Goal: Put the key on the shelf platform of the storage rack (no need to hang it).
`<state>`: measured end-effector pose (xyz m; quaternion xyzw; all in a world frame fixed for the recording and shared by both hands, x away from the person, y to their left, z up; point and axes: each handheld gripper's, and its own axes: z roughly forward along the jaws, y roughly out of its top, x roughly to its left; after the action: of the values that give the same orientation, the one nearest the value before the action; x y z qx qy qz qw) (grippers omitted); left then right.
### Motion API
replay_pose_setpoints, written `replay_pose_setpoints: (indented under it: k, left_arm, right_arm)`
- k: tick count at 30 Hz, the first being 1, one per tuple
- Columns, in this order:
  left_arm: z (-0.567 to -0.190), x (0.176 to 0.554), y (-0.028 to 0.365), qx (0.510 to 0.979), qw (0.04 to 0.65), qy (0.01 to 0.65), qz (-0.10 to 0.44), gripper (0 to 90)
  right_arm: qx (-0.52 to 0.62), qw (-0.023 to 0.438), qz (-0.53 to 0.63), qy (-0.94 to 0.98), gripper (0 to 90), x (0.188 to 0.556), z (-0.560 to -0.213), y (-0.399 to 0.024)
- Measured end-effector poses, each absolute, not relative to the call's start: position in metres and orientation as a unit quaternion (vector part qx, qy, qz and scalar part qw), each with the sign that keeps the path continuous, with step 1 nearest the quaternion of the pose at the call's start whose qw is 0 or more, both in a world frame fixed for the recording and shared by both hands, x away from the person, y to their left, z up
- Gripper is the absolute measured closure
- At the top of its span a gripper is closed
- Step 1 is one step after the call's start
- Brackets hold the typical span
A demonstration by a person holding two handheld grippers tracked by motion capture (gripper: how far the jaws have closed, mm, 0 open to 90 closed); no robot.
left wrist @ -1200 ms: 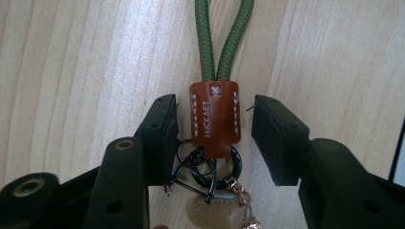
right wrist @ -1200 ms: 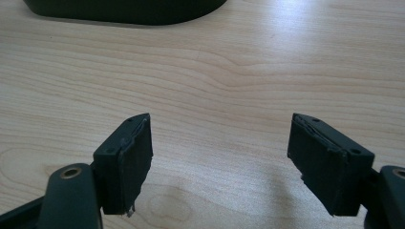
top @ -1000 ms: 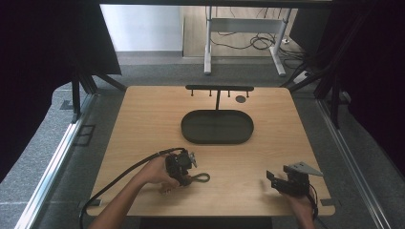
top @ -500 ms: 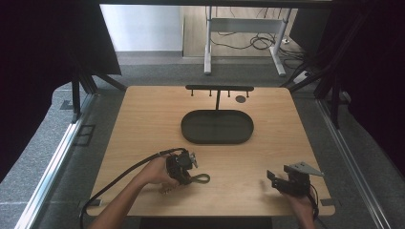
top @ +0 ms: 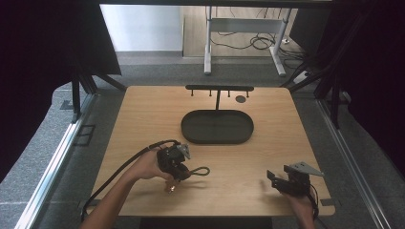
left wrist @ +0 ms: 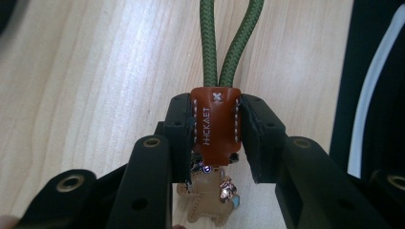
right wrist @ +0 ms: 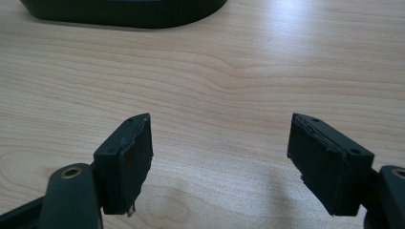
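Grey carpet surrounds a light wooden tabletop (top: 143,119), with dark curtains at both sides of the frame and a white metal stand (top: 243,28) with loose cables on the floor at the top.

At the tabletop's centre lies a dark oval tray (top: 217,127). Just behind it, toward the top of the frame, stands a low black rack (top: 219,88) with small pegs hanging from its bar, and a small dark disc (top: 240,99) lies to the right of it.

A person's forearms enter from the bottom edge. In the lower left of the high view, the left hand (top: 145,166) holds the left gripper (top: 180,171), with its black cable looping away toward the lower left corner. The left gripper view shows its jaws closed on the brown leather tab (left wrist: 216,125) of a keychain (top: 191,172) (the tab is stamped with pale lettering and stitched along both sides). A green braided cord loop (left wrist: 229,43) runs from the tab up to the top of that frame, lying over the wood. Below the tab, between the jaws, hang a tan leather charm (left wrist: 206,200) and small metal bits.

In the lower right of the high view, the right gripper (top: 273,179) sits near the tabletop's front edge, well apart from the left one, with a grey plate on top. In the right gripper view its jaws stand wide apart with nothing between them, only bare wood, and the tray's edge shows at the top of that frame.
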<state>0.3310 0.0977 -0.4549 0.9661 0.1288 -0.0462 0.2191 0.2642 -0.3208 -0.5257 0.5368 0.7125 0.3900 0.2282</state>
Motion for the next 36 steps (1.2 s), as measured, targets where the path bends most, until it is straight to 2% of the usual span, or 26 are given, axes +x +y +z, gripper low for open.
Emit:
replay_pose_setpoints:
  k: [20, 36]
  left_arm:
    - [-0.417, 0.343, 0.105, 0.957, 0.256, 0.136, -0.020, 66.4]
    - [-0.392, 0.360, 0.101, 0.956, 0.257, 0.140, -0.005, 66.4]
  right_arm:
    - [0.540, 0.228, 0.391, 0.710, 24.2, 0.264, -0.525, -0.323]
    - [0.540, 0.228, 0.390, 0.710, 24.2, 0.264, -0.526, -0.323]
